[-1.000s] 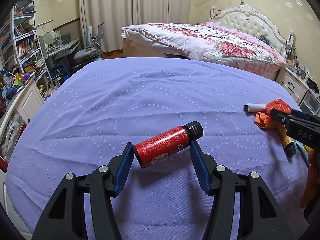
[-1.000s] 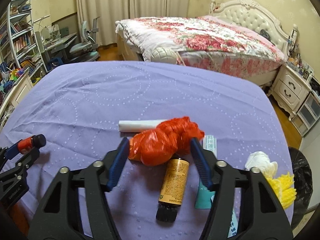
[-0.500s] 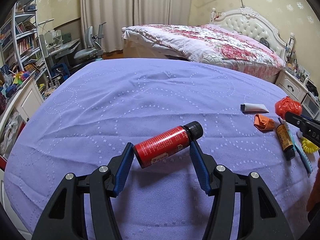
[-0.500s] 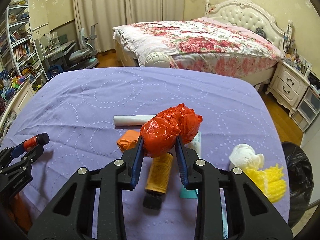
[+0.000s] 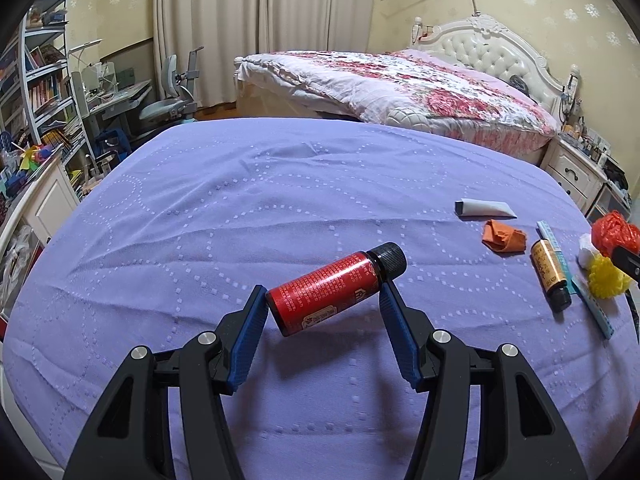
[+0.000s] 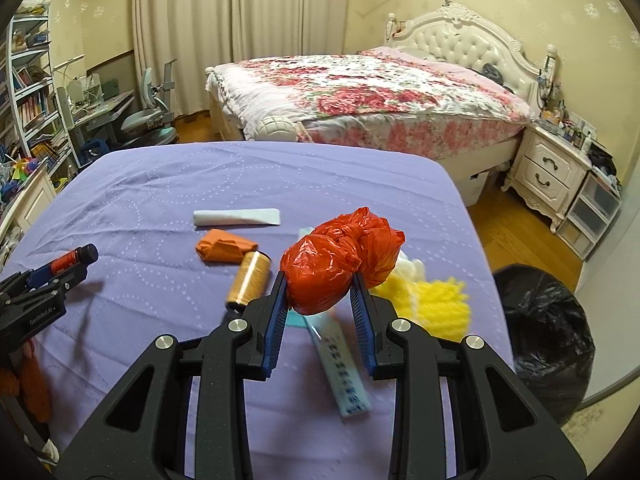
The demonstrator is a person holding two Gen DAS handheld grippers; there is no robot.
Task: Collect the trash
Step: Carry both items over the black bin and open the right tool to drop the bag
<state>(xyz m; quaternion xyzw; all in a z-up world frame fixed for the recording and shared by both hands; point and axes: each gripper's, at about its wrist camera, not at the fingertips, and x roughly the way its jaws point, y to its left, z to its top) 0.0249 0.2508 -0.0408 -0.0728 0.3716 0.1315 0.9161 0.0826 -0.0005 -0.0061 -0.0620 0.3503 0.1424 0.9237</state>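
Step in hand: both tongs loaded, carry to disposal; the black bin bag (image 6: 548, 332) stands on the floor off the right edge of the purple bedspread (image 5: 248, 208).
Next move: calls for swinging the loads over the bag mouth, then releasing.
Right gripper (image 6: 320, 294): jaws narrow, clamped on the knotted red plastic bag (image 6: 340, 264), lifted above the spread.
Left gripper (image 5: 322, 306): half open, pinching the red bottle (image 5: 328, 290) end to end; cap contact looks slight, partly hidden.
Remaining litter: several items beside the right gripper.
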